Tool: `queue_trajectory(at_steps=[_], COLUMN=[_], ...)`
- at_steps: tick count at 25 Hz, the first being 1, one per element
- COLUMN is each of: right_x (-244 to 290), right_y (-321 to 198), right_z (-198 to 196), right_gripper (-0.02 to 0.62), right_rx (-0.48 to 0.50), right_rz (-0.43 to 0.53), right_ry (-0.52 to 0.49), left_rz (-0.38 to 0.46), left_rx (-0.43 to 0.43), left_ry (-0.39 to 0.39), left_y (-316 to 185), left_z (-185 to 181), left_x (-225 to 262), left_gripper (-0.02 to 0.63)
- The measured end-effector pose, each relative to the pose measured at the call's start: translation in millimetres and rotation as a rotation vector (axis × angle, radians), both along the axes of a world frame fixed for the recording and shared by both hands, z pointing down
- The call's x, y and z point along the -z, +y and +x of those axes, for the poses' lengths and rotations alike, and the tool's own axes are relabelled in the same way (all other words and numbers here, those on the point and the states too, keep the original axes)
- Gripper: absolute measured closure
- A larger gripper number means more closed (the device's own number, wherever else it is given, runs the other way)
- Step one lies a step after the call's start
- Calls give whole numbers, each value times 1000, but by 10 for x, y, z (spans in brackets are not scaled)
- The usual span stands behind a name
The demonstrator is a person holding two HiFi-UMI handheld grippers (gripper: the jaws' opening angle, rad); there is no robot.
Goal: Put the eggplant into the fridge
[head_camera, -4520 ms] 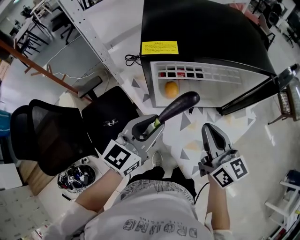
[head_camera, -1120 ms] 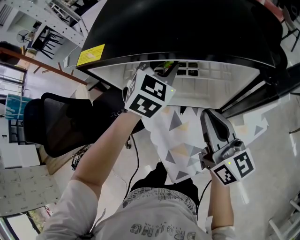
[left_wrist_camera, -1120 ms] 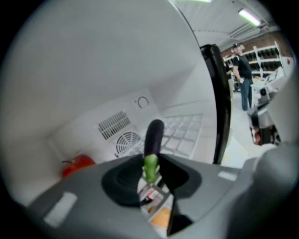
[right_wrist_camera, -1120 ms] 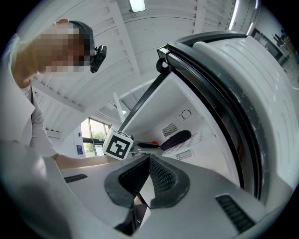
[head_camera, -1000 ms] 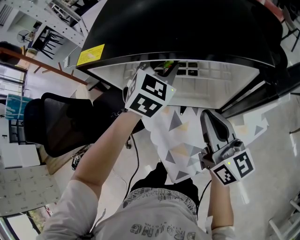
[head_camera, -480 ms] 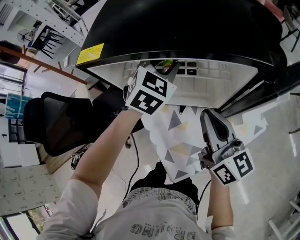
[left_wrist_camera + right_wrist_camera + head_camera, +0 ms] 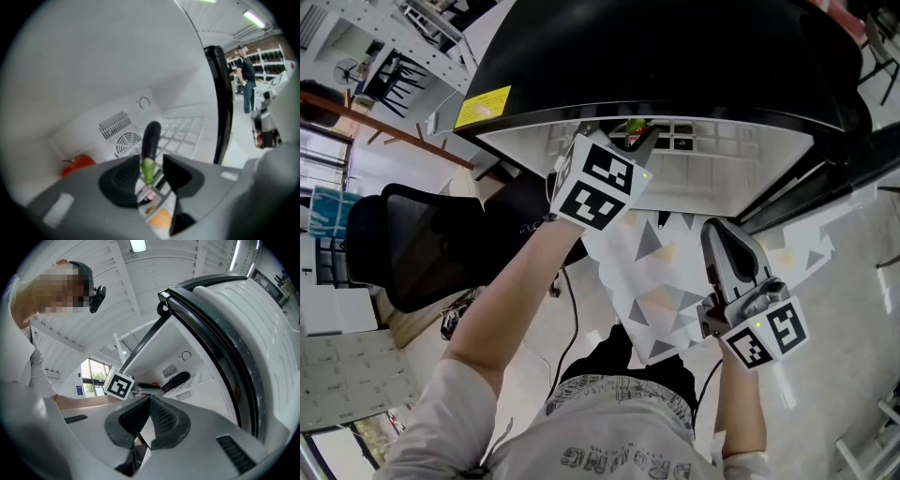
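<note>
The dark purple eggplant (image 7: 151, 138) with its green stem lies inside the open black fridge (image 7: 675, 56), on the white wire shelf. My left gripper (image 7: 152, 171) reaches into the fridge, and its jaws are opening, with the stem end between them and a gap to the right pad. In the head view the left gripper (image 7: 633, 139) is mostly hidden under the fridge's top edge. The right gripper view shows the eggplant (image 7: 176, 379) deep inside. My right gripper (image 7: 717, 230) hangs outside in front of the fridge, shut and empty, its jaws (image 7: 150, 401) touching at the tips.
A red tomato (image 7: 77, 164) sits at the back left of the same shelf and an orange (image 7: 159, 218) on the level below. The fridge door (image 7: 825, 178) stands open at right. A black office chair (image 7: 403, 253) is at left. A person (image 7: 246, 77) stands far off.
Several seconds ago my left gripper held the eggplant out in front of the fridge; now it is inside. Over the last second both hands stay put.
</note>
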State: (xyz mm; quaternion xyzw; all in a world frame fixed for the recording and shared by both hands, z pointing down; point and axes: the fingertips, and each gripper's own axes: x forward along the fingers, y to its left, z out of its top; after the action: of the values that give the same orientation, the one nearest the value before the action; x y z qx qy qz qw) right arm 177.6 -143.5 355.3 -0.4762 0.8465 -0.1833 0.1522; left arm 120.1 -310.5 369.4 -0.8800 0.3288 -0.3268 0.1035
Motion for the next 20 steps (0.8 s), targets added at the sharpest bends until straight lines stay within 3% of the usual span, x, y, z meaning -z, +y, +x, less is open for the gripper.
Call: queue_trajectory(at_steps=[20], right_x=[155], right_y=[4], right_z=[-203], right_gripper=[594], right_rx=[1], right_rz=[6], right_ry=[46], left_rz=[8], left_rx=[-50], left_ry=[153], left_y=[474], left_z=[-179], left_x=[352], left_gripper=[451])
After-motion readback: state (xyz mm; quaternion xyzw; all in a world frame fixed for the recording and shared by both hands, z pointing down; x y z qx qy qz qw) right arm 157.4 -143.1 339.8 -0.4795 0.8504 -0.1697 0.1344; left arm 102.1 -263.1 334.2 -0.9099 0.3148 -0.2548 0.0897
